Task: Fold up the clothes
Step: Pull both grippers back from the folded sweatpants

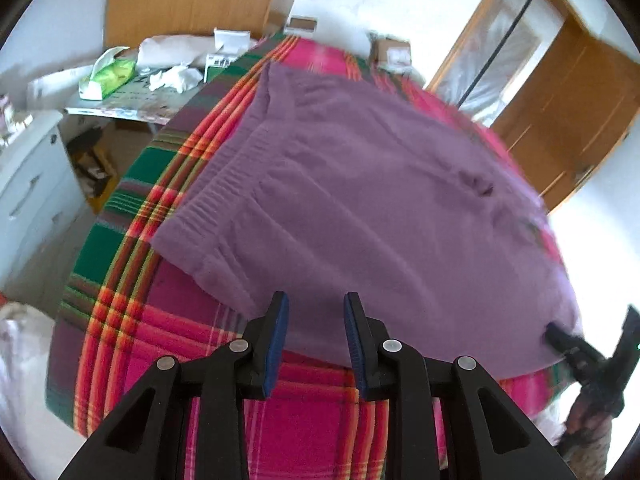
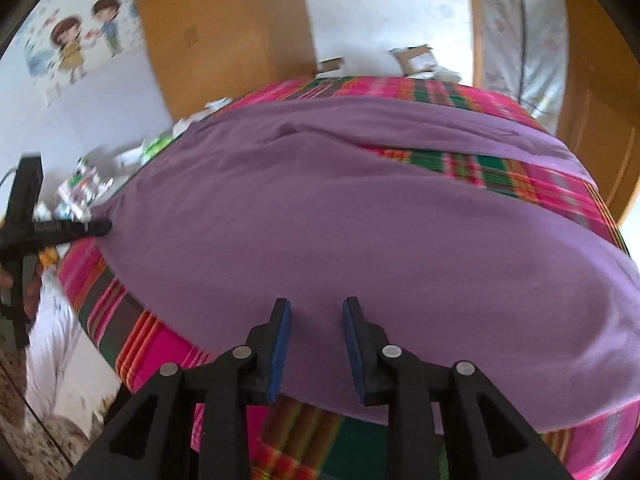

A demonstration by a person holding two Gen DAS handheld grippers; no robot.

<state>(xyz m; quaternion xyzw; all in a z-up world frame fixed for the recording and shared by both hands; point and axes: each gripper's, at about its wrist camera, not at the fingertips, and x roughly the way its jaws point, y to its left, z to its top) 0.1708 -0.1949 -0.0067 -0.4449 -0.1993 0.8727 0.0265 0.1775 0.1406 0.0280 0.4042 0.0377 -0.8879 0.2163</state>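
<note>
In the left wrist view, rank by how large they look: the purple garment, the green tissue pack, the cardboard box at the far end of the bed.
1. purple garment, by far the largest.
2. green tissue pack.
3. cardboard box, only slightly smaller; it lies farther from the camera, so true sizes are unsure.

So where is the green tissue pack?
In the left wrist view, the tissue pack lies on the cluttered table at upper left, beside the bed, next to crumpled white paper.
</note>
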